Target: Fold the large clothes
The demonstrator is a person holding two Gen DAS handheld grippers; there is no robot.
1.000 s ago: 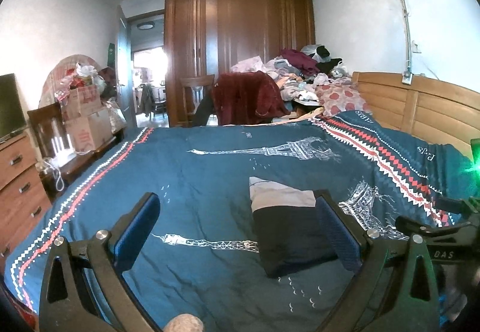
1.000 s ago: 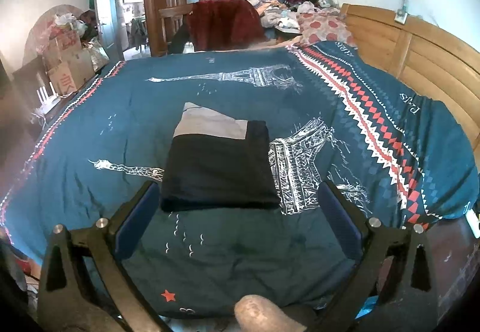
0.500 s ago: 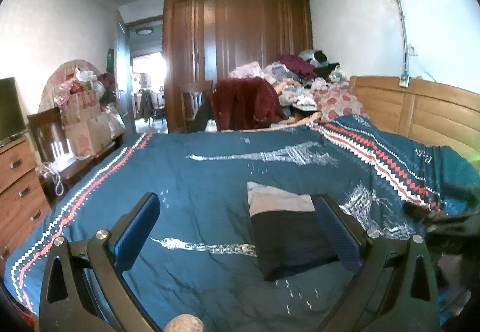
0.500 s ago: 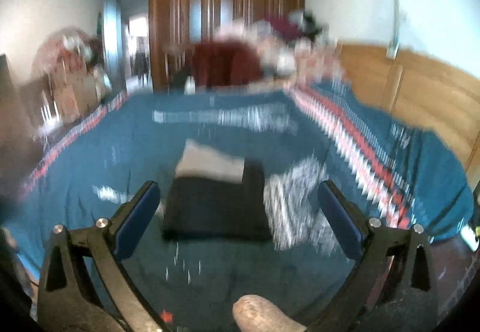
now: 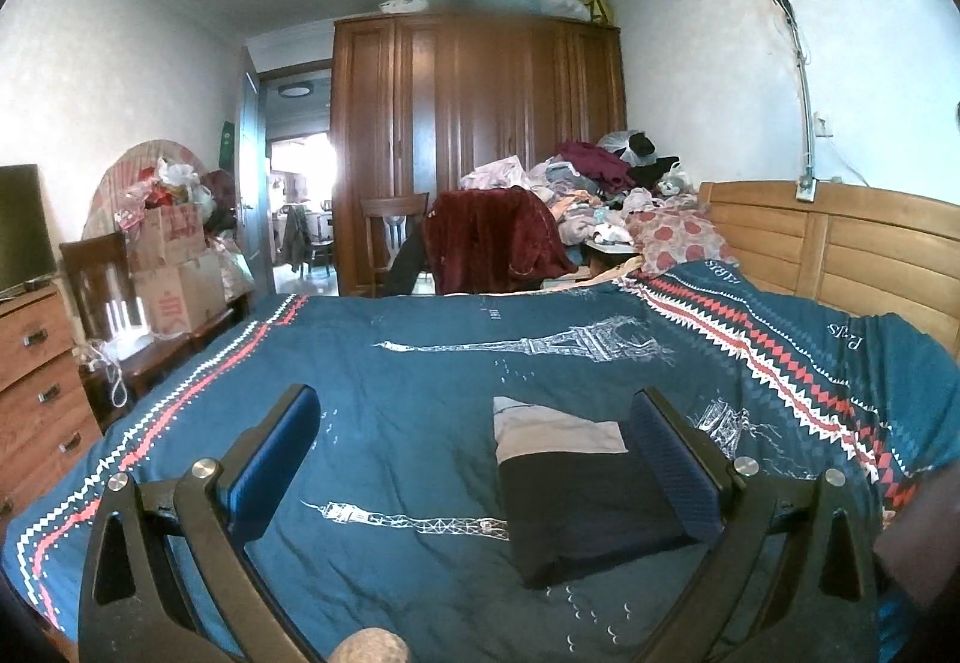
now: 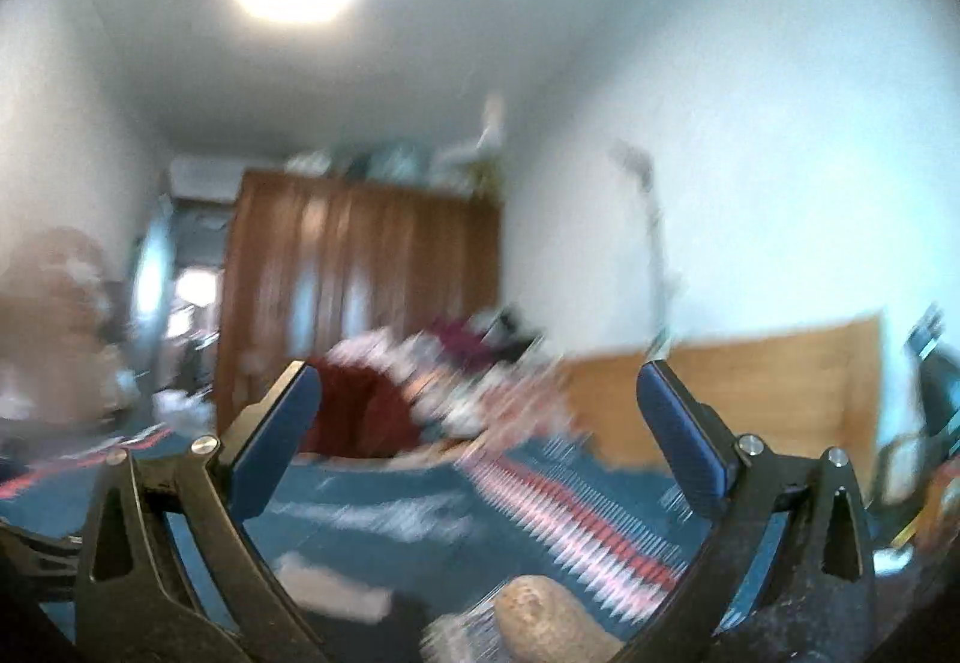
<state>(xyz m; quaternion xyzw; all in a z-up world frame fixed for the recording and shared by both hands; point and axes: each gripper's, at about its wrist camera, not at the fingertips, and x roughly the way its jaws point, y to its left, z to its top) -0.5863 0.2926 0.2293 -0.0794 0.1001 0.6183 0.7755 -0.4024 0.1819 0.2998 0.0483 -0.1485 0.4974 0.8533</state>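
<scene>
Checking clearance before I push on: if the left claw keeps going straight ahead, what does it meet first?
Probably the bedspread, just left of the folded garment; the open left claw holds nothing. Depth is uncertain.

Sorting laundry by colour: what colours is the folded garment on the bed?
The folded garment is mostly dark navy or black, with a light grey band at its far end. The left wrist view shows it best.

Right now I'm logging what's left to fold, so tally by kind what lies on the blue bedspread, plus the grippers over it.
Folded garment, black with a grey band: 1
Open grippers, left gripper and right gripper: 2
Bedspread: 1
Total: 4
The heap of clothes beyond the bed is too jumbled to count.
</scene>
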